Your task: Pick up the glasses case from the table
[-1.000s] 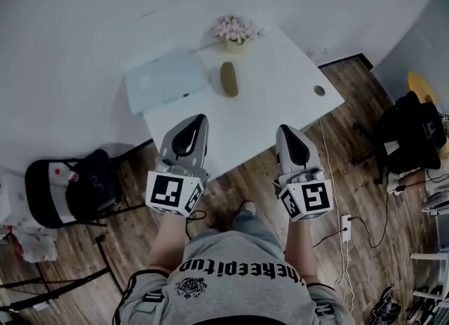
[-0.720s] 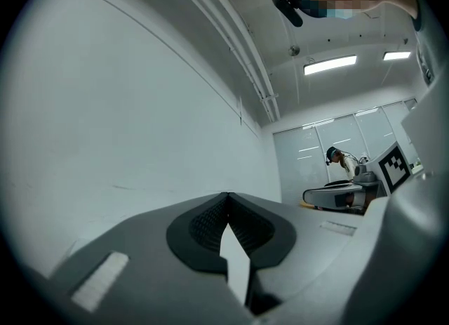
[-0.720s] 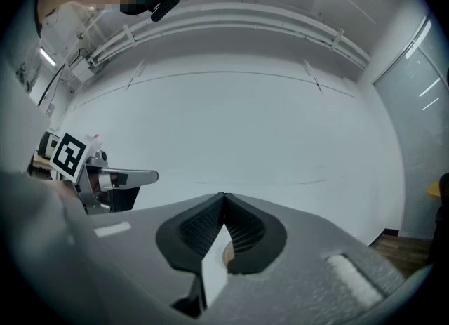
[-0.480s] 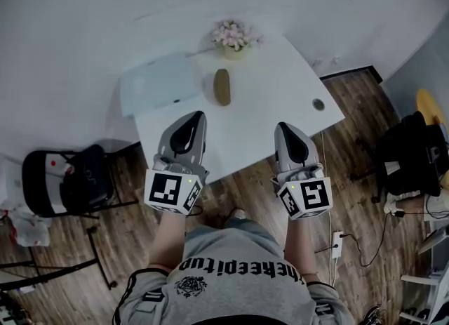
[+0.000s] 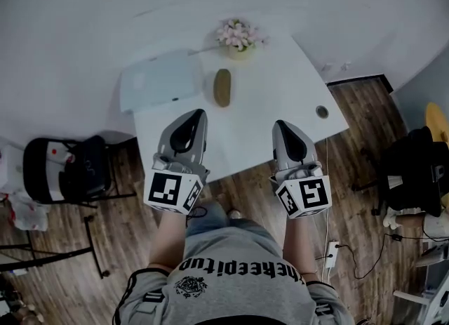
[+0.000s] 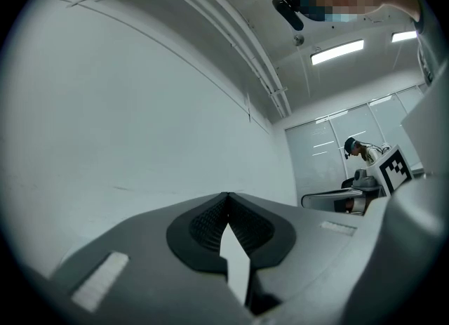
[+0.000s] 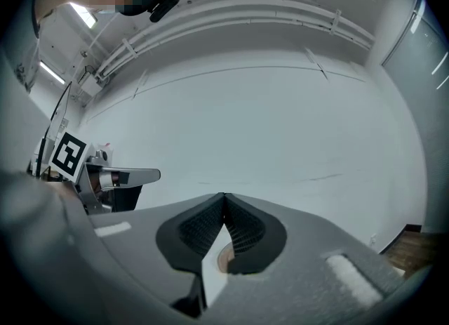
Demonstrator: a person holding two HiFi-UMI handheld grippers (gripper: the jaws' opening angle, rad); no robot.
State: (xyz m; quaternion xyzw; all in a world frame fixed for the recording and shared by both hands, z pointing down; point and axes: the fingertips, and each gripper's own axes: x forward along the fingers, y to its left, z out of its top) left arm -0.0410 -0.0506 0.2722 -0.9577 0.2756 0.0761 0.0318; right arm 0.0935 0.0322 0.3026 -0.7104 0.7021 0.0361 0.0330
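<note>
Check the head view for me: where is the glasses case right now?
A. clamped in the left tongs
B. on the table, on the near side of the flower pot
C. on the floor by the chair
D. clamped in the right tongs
B: the glasses case lies flat on the white table, just on the near side of the flower pot and right of the pale flat board, with nothing touching it.

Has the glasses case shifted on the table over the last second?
No. The glasses case still lies beside the pale blue pad, just in front of the flower pot; only the view swung.
</note>
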